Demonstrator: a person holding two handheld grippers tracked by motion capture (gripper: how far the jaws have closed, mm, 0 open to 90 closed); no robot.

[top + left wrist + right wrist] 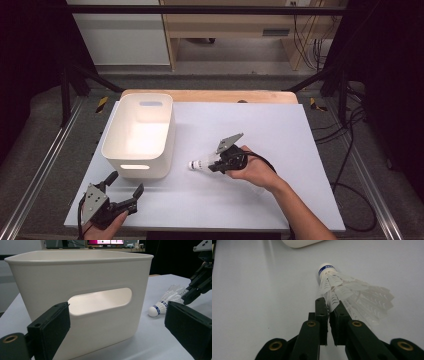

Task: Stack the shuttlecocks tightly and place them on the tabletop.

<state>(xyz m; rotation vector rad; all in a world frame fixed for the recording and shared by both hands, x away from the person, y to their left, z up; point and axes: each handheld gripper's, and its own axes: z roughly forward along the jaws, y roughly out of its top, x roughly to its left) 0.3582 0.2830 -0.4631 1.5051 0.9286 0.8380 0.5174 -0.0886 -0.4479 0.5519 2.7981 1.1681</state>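
A white shuttlecock [199,164] with a blue band on its cork lies low over the white table top [260,130], cork pointing left toward a white bin [137,167]. My right gripper [216,165] is shut on the edge of its feather skirt. In the right gripper view the jaws pinch the shuttlecock [352,293] skirt at the right gripper [329,302] tips. My left gripper [127,181] stands open at the near left corner, nothing between its jaws. The left gripper [116,315] faces the bin [82,272] handle wall, with the shuttlecock [163,302] to the right.
The bin is hollow with handle cut-outs in its end walls and stands on the left half of the table. A wooden board edge [210,95] runs along the table's far side. Black frame posts and cables [350,150] flank the table.
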